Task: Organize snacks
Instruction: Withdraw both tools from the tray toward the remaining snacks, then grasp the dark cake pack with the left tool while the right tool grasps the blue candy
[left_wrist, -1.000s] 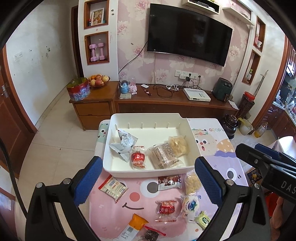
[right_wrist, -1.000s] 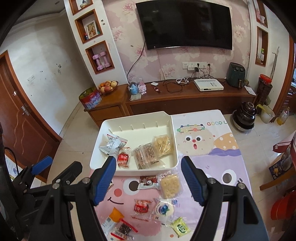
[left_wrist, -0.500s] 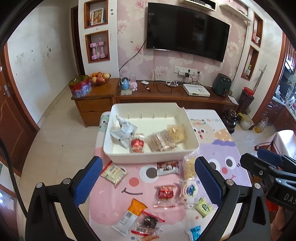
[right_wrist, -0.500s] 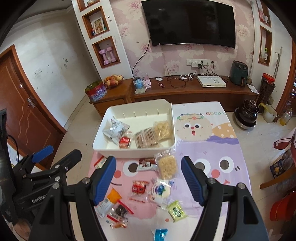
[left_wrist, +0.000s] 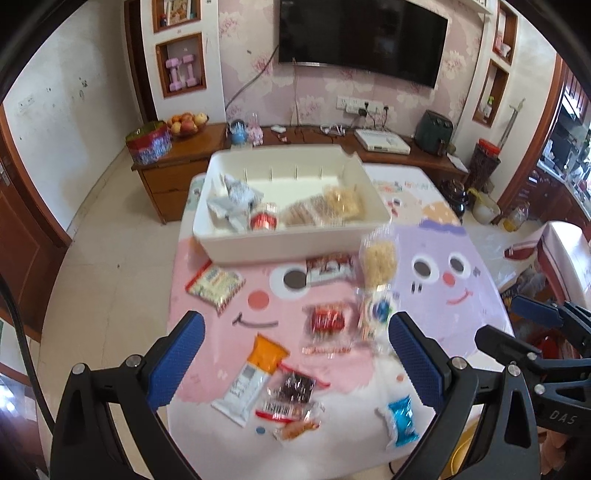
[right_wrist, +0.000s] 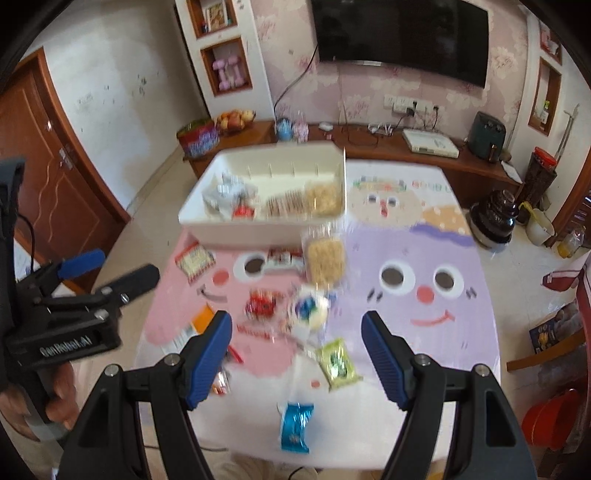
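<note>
A white bin (left_wrist: 229, 242) (right_wrist: 258, 227) stands at the far left of the cartoon-print table and holds several snack packs. Loose snacks lie in front of it: a yellow noodle pack (left_wrist: 378, 258) (right_wrist: 325, 260), a red pack (left_wrist: 327, 319) (right_wrist: 261, 302), an orange-white bar (left_wrist: 255, 373), a blue pack (left_wrist: 400, 417) (right_wrist: 294, 426), a green pack (right_wrist: 337, 363). My left gripper (left_wrist: 295, 362) is open and empty above the near snacks. My right gripper (right_wrist: 297, 356) is open and empty above the green pack.
The table (left_wrist: 461, 314) ends close below both grippers. A wooden TV cabinet (left_wrist: 388, 155) stands behind it, with a fruit bowl (left_wrist: 186, 123) and a tin (left_wrist: 147, 142). The right gripper's body (left_wrist: 546, 350) shows at the right of the left wrist view.
Both grippers have pulled back and up from the bin toward the near table edge, so more loose snacks show. Both stayed open and empty.
</note>
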